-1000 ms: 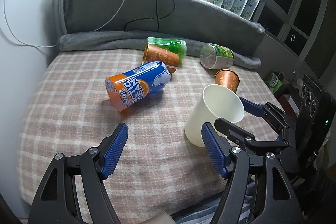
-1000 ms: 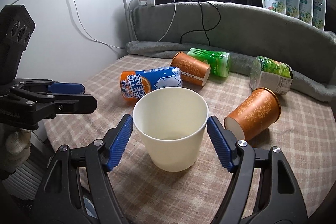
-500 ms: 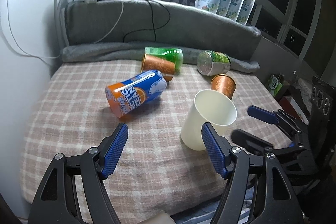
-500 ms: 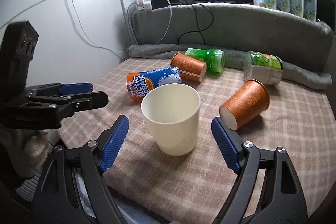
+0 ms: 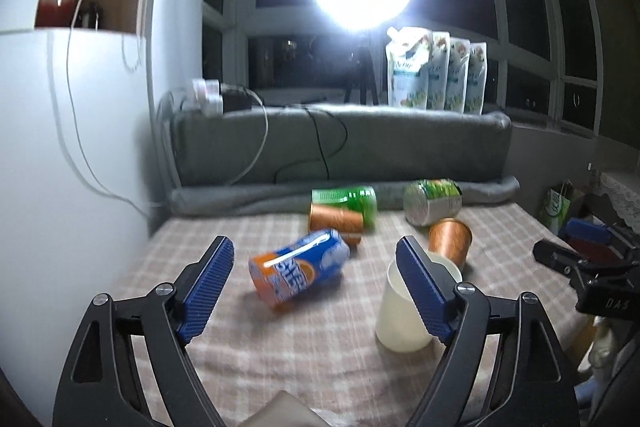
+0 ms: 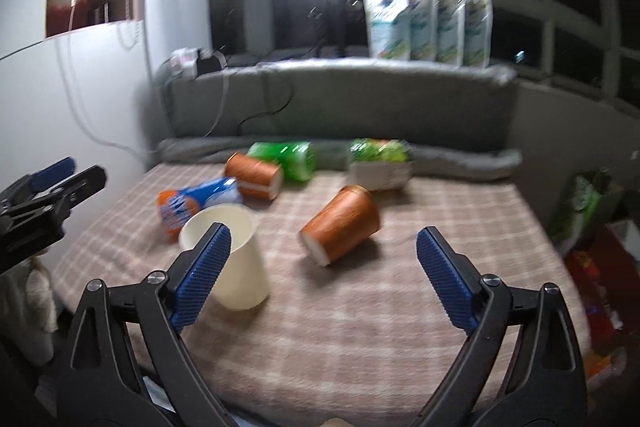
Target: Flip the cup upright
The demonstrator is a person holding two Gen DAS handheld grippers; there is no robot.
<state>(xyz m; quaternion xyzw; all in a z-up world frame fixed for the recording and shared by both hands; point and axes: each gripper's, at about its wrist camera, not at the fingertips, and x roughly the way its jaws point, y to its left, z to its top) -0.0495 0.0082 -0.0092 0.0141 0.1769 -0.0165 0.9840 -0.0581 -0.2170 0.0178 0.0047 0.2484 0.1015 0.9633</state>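
Cream paper cup (image 6: 230,259) now stands upright, released, left of the drawn-back right gripper (image 6: 322,273), jaws wide and empty; left gripper (image 5: 316,287) likewise; flip apparently done.

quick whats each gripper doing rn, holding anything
left gripper: jaws open, holding nothing.
right gripper: jaws open, holding nothing; the white cup stands upright on the table, free of it.

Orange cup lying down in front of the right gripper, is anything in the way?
Nothing visible is. The open right gripper faces the tipped-over orange paper cup across bare checked blanket. The upright cream paper cup stands off to one side, by the gripper's left finger.
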